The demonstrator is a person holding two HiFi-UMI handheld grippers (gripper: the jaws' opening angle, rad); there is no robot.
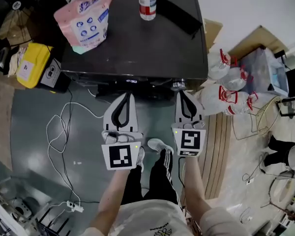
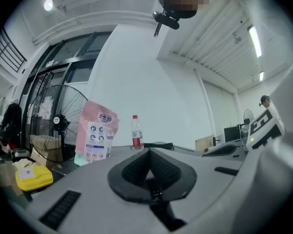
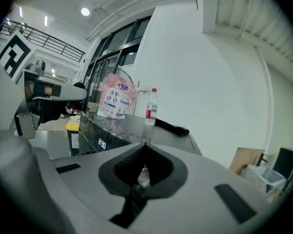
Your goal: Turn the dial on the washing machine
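The fingers (image 2: 129, 172) of the left gripper (image 1: 129, 96) are pressed tip to tip with nothing between them. The fingers (image 3: 119, 172) of the right gripper (image 1: 183, 93) are likewise closed on nothing.

The silver dial (image 1: 178, 85) is found on the front panel of the washing machine (image 1: 128, 43), right of the lit display (image 1: 132, 81) and just beyond the right gripper's tips. Whether it is touched cannot be told. No grasp is made, so the task is judged barely begun: the jaws are yet to be opened, set around the dial and turned.

The dial's place against both grippers is given only by the head view. In the right gripper view a pale, shiny shape is glimpsed through the hollow behind the tips, but it cannot be identified. In the left gripper view only the machine's top is shown, with the pink detergent pouch (image 2: 95, 135) and the water bottle (image 2: 136, 133).
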